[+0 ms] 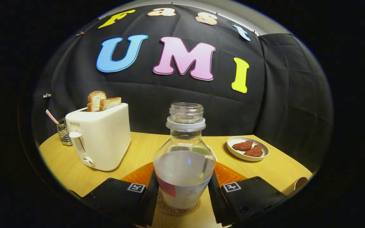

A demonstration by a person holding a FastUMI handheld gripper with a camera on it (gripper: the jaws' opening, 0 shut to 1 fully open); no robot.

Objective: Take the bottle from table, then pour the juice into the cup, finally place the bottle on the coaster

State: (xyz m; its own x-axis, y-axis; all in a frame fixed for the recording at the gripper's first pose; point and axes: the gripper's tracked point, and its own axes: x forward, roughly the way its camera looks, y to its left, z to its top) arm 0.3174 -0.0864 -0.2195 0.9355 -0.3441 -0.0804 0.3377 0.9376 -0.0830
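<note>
The bottle (pixel 184 158) stands upright and uncapped between the fingers (pixel 184 193), which appear closed against its sides. Its base rests on a round coaster (pixel 177 211) on the counter (pixel 138 152). Judging by this, the final placement looks nearly finished, with only the release left. Whether the pour happened cannot be told; a cup (pixel 299 183) sits off beside the right finger.

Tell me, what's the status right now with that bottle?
Gripper fingers flank the bottle, contact unclear. Bottle upright, uncapped, standing on the coaster. Toaster and plate well aside; nothing in the way.
</note>
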